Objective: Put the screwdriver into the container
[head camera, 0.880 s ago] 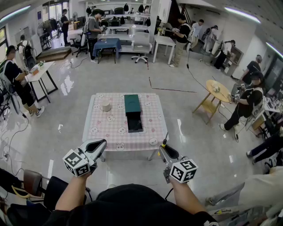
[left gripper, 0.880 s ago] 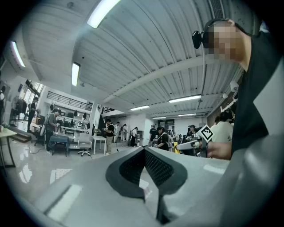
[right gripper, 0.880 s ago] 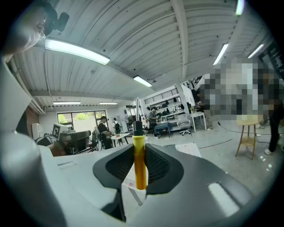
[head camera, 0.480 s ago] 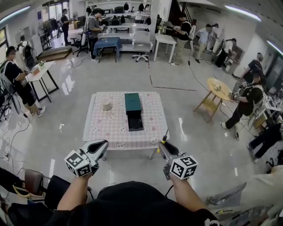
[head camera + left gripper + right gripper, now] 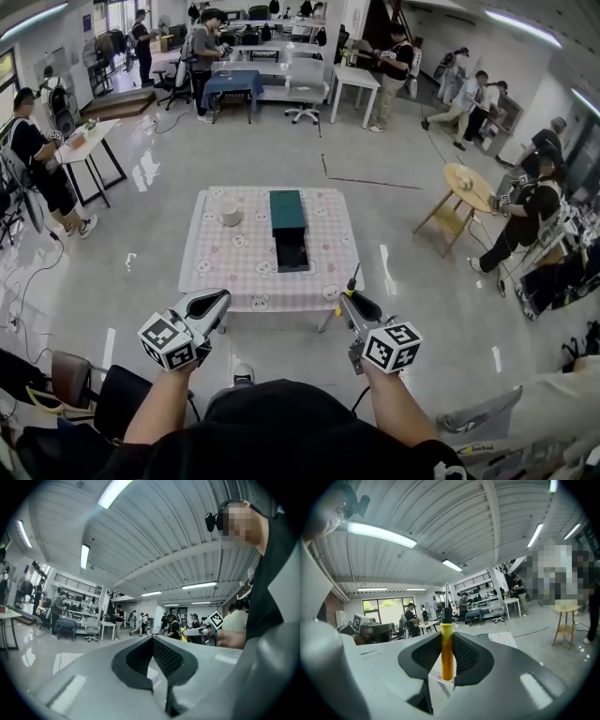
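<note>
Head view first: a worktop (image 5: 234,272) under a pink checked cloth stands on the glossy floor ahead of the person, and both arms reach toward its near edge without being over it. On the cloth lies the container (image 5: 287,208), a dark green box with its darker open part (image 5: 292,253) pulled out toward the person; a pale round object (image 5: 230,215) sits to the left of it, apart. The left tool (image 5: 218,300) hangs just short of the worktop's near left side. The right tool (image 5: 352,300) hangs off the near right corner, with the screwdriver (image 5: 352,279) sticking up out of its tip, shaft pointing away, well apart from the container. Left gripper view: the jaws are pressed together with nothing between their ribbed pads, tilted up at the ceiling lights (the person's other hand and a marker cube show at the right). Right gripper view: the jaws are clamped on the screwdriver's yellow handle, which stands upright between the pads, black collar and thin metal shaft rising above them; a corner of the checked cloth shows beyond the jaws to the right.
</note>
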Tool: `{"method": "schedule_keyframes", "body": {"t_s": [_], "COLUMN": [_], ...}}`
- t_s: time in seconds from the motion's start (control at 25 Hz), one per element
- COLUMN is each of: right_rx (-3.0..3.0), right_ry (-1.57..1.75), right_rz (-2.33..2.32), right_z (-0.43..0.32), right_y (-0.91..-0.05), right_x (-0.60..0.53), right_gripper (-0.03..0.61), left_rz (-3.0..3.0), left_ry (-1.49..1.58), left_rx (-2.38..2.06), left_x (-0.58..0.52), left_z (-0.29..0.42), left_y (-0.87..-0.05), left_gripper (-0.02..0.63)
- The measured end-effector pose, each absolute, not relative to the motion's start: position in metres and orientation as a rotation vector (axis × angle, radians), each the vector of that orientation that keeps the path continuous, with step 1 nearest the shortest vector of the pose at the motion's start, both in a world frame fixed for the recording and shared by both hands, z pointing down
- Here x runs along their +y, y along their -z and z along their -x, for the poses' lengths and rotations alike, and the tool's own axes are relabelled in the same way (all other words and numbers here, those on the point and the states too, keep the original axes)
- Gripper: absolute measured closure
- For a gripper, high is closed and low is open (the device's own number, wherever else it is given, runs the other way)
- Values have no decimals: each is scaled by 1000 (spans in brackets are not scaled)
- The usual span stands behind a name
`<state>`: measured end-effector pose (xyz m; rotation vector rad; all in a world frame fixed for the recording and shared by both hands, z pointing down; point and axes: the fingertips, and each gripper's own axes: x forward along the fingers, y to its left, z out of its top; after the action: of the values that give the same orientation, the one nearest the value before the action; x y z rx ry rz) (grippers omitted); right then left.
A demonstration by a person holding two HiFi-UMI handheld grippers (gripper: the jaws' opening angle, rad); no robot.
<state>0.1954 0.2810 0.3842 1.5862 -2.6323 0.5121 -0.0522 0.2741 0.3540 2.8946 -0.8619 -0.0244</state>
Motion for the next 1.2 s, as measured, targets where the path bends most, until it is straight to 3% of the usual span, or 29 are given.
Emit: {"method": "schedule_keyframes", "body": {"t_s": [0.56, 1.2], "right_rx": [-2594, -2518], "right_ry": [-554, -557], "right_rz": [-1617, -1702], "right_z": [-159, -175], "right_y": [-401, -412], "right_x": [230, 196], "right_gripper": [474, 474], "left_rz": [-2854, -2883], "left_ry": [-18, -42], "left_rx": [-853, -737], "left_x": [220, 164], "left_z": [96, 78], "left_y": [-371, -373], "left_gripper": [614, 614]}}
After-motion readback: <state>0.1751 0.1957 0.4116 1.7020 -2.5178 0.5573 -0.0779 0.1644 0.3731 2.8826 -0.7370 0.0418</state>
